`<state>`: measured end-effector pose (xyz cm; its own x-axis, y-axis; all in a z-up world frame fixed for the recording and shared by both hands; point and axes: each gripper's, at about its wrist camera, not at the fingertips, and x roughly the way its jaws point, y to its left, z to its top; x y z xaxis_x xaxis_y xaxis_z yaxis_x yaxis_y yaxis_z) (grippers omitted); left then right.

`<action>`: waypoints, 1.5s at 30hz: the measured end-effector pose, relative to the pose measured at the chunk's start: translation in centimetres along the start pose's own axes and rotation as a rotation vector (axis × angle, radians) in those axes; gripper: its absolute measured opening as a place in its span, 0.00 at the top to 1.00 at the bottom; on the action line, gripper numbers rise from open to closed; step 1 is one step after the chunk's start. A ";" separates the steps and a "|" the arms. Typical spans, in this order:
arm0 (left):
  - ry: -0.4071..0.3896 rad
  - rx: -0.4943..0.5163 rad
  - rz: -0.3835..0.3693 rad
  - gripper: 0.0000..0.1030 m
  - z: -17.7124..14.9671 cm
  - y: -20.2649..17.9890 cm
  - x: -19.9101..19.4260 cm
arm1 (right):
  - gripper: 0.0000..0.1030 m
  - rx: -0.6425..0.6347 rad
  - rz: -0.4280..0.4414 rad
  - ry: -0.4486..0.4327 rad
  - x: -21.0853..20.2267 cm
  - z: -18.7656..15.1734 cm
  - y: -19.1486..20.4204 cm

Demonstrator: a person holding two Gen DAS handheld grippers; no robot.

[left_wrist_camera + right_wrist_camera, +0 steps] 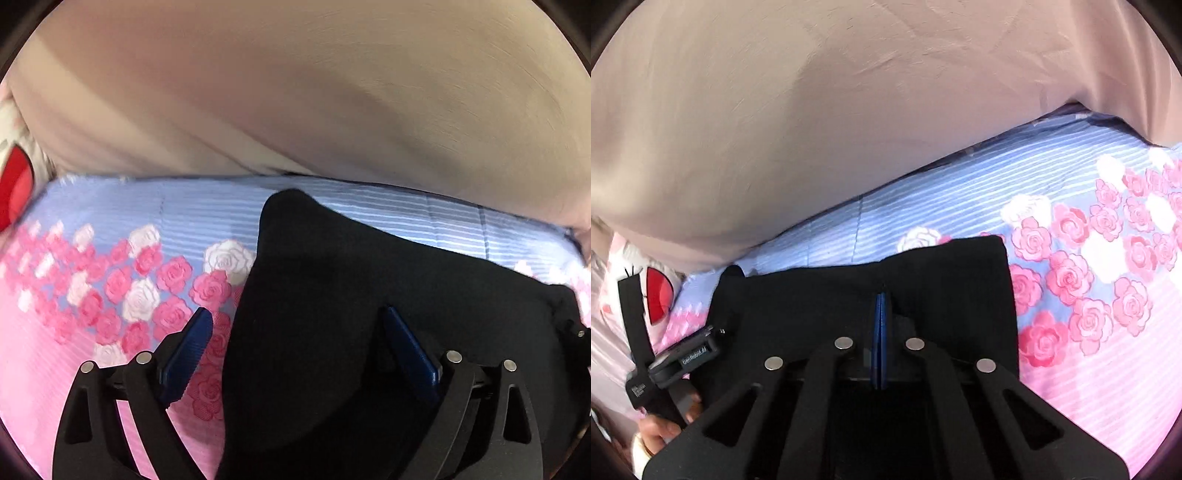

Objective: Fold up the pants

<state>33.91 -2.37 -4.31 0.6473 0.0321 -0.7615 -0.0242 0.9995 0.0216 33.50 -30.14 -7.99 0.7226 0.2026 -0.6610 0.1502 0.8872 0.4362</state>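
The black pants [351, 295] lie on a bed sheet with pink and white roses. In the left wrist view my left gripper [297, 314] is open, its blue pads [192, 343] astride the left edge of the black fabric, one pad over the sheet and one over the pants. In the right wrist view the pants [942, 280] show as a folded black slab. My right gripper [881, 295] is shut, its blue pads pinching a ridge of the black fabric at the near edge. The left gripper's body [683, 358] shows at the pants' left end.
The rose-patterned sheet [110, 266] [1108, 295] covers the bed. A beige wall or headboard [295, 92] [775, 110] rises right behind it. A white pillow with a red patch [657, 291] lies at the left end, also seen in the left wrist view [14, 188].
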 end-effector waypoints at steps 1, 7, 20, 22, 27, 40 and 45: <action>-0.009 0.027 0.024 0.09 -0.1 -0.6 -0.4 | 1.00 -0.030 -0.031 0.001 -0.2 0.0 0.6; -0.117 0.186 0.115 0.13 -2.2 -0.9 -6.8 | 0.95 -0.151 -0.089 -0.069 -8.0 -1.9 3.3; -0.050 0.199 0.102 0.14 -6.3 -1.1 -7.4 | 0.97 -0.188 -0.219 0.005 -9.0 -6.8 1.1; -0.045 0.203 0.105 0.14 -6.7 -1.0 -7.2 | 0.93 -0.170 -0.200 -0.009 -10.5 -6.5 1.7; -0.025 0.164 0.080 0.12 -7.7 -0.1 -6.9 | 0.96 -0.217 -0.228 0.029 -9.4 -8.1 2.6; -0.050 0.140 -0.058 0.14 -12.3 2.0 -15.8 | 0.92 -0.150 -0.140 -0.038 -17.7 -11.1 3.3; -0.019 0.084 -0.087 0.14 -13.4 3.2 -16.2 | 0.92 -0.181 -0.159 -0.014 -17.6 -11.9 3.4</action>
<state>13.11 0.30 -0.60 0.6582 -0.0558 -0.7508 0.0966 0.9953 0.0107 13.32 -25.76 -2.15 0.7092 0.0494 -0.7032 0.1403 0.9677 0.2096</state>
